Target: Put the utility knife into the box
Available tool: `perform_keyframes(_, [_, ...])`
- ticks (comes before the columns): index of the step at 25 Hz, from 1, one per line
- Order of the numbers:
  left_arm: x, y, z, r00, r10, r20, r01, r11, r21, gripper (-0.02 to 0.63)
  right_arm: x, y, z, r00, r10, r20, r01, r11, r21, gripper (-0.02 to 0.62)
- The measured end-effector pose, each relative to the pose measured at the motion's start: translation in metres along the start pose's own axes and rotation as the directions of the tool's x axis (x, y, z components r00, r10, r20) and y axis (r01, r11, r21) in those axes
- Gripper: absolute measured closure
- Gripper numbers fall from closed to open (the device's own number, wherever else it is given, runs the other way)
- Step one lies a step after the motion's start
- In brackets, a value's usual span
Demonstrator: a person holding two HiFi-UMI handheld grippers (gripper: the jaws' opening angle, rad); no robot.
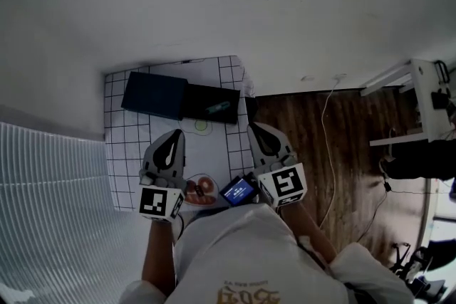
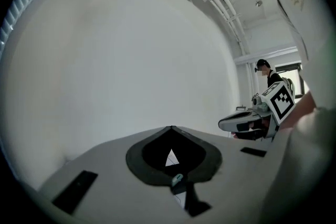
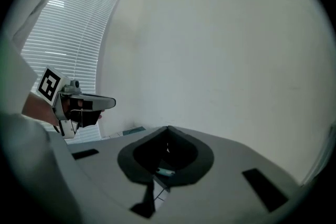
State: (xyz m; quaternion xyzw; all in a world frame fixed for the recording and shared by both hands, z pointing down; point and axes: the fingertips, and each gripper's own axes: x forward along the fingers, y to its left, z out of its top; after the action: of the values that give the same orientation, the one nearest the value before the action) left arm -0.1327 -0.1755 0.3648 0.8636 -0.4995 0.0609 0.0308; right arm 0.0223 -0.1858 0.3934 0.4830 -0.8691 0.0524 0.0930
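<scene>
On the white grid mat at the far end lies an open black box, and a teal utility knife rests inside it. The dark blue lid lies to its left. My left gripper and right gripper hang side by side above the mat's near half, both shut and empty, pointing nearly level at the white wall. In the left gripper view the jaws meet at a point, with the right gripper beside them. The right gripper view shows its jaws closed and the left gripper at the left.
A reddish round object and a small device with a blue screen sit near my body. A pale ring lies on the mat. To the right are wooden floor, a white cable and a white rack. Window blinds run along the left.
</scene>
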Motion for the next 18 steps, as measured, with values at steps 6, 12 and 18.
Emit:
perform_keyframes(6, [-0.014,-0.002,0.028,0.998,0.038,0.050,-0.039,0.999,0.019,0.598,-0.016,-0.004,0.028,0.997,-0.020,0.071,0.020,1.000,0.004,0.589])
perform_keyframes(12, [-0.020,-0.006,0.032,0.997,0.043,0.064,-0.044,0.999,0.014,0.598,-0.021,-0.007,0.035,0.995,-0.028,0.091,0.028,1.000,0.004,0.589])
perform_keyframes(18, [-0.022,-0.004,0.034,0.995,0.045,0.084,-0.044,0.999,-0.014,0.598,-0.021,-0.009,0.035,0.995,-0.038,0.096,0.035,0.999,0.034,0.589])
